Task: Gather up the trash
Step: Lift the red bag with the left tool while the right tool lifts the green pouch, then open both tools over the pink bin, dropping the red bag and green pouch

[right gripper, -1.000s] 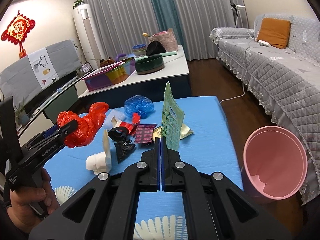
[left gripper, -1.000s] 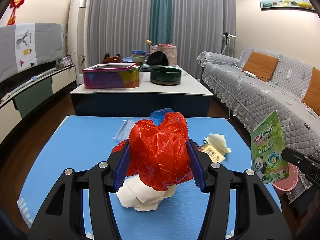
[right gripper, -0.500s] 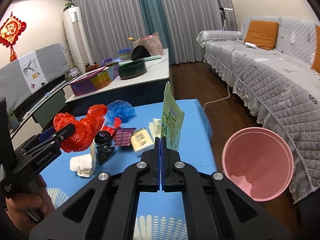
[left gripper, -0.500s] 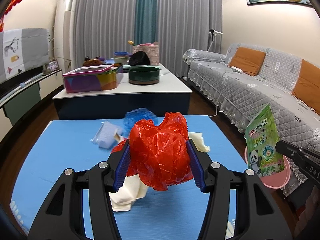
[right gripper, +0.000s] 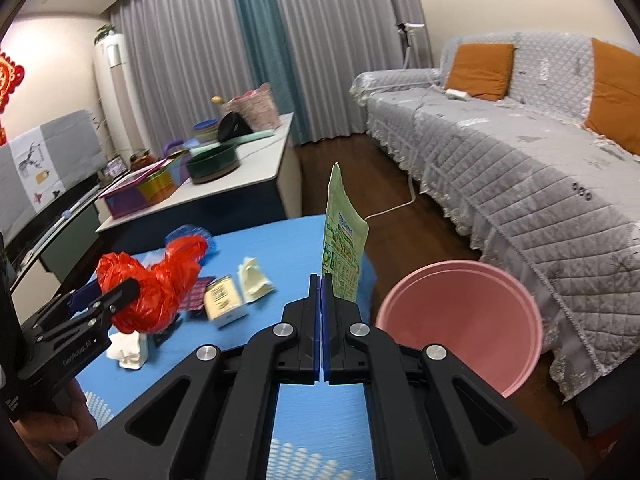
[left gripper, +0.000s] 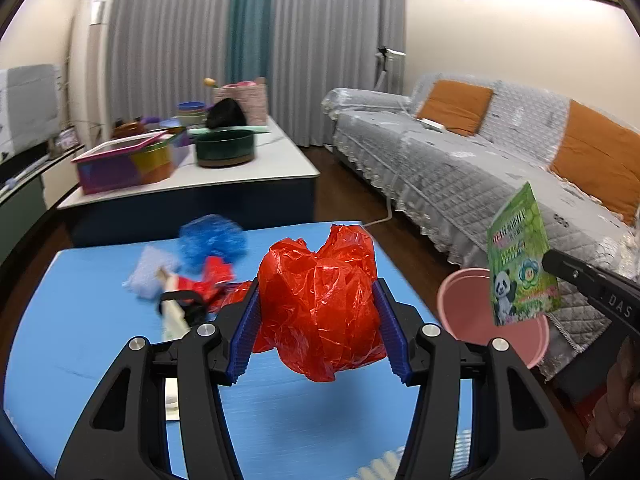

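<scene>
My left gripper (left gripper: 318, 308) is shut on a crumpled red plastic bag (left gripper: 320, 304) and holds it above the blue table (left gripper: 80, 340); the bag also shows in the right wrist view (right gripper: 152, 284). My right gripper (right gripper: 322, 284) is shut on a green panda-print packet (right gripper: 342, 248), held upright; it also shows in the left wrist view (left gripper: 520, 264). A pink bin (right gripper: 460, 320) stands on the floor right of the table, just right of the packet. It shows behind the packet in the left wrist view (left gripper: 464, 300).
On the table lie a blue bag (left gripper: 214, 236), a clear wrapper (left gripper: 150, 272), red scraps (left gripper: 212, 276), a small box (right gripper: 224, 300), cream paper (right gripper: 254, 280) and a white wad (right gripper: 128, 352). A sofa (right gripper: 520, 168) runs along the right. A cluttered low table (left gripper: 240, 168) stands behind.
Both grippers have swung to the right toward the pink bin, each still holding its item. The bin has grown larger and closer in both views.
</scene>
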Demonstrator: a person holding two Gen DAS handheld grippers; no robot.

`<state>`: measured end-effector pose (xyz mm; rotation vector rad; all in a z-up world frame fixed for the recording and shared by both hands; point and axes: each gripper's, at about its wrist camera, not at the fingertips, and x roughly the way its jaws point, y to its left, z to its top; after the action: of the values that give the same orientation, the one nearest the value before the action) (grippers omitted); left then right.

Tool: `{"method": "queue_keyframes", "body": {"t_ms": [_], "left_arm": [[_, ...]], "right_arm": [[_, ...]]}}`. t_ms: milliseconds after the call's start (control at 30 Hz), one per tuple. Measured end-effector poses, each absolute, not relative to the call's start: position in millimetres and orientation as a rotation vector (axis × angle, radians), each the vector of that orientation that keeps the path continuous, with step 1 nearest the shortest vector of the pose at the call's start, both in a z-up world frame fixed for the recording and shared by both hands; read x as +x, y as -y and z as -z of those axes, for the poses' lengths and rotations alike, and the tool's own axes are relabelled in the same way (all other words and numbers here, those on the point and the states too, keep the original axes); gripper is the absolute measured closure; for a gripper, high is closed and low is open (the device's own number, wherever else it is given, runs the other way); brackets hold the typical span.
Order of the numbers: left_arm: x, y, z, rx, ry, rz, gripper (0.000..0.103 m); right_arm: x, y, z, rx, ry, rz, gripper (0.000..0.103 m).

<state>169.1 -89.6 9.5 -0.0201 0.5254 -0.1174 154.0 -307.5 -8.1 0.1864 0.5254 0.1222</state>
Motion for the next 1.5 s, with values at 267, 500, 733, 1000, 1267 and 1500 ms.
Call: {"method": "queue_keyframes", "body": {"t_ms": [267,500,733,1000,1267,1500], "left_arm": [[182.8,137.9,-23.4,0.004,-0.505,0.202,0.050],[195.4,174.9,-30.7,0.018,-0.490,0.257,0.050],[207.1,210.3,-23.7,0.065,-0.503,0.330,0.050],[217.4,240.0,-1.8,0.087,-0.549,0.410,0.050],[237.6,262.1,9.7,0.099,-0.582,0.462,0.049],[263.5,285.4,19.1,0.100,-0.641,0.526,0.043]], "right_arm": [[156.9,357.8,10.1,0.218,-0.525,-0.042,0.102],[160.1,385.3,6.4,0.247,-0.513,0.011,0.102],[162.6,410.4,-0.4,0.278,-0.500,0.054,0.102],[170.3,423.1,5.5,0.305,-0.530,0.065,0.102],[177.9,432.1,13.1,0.318,-0.550,0.081,0.102],[185.5,442.4,21.2,0.337,-0.570,0.100,0.102]]}}
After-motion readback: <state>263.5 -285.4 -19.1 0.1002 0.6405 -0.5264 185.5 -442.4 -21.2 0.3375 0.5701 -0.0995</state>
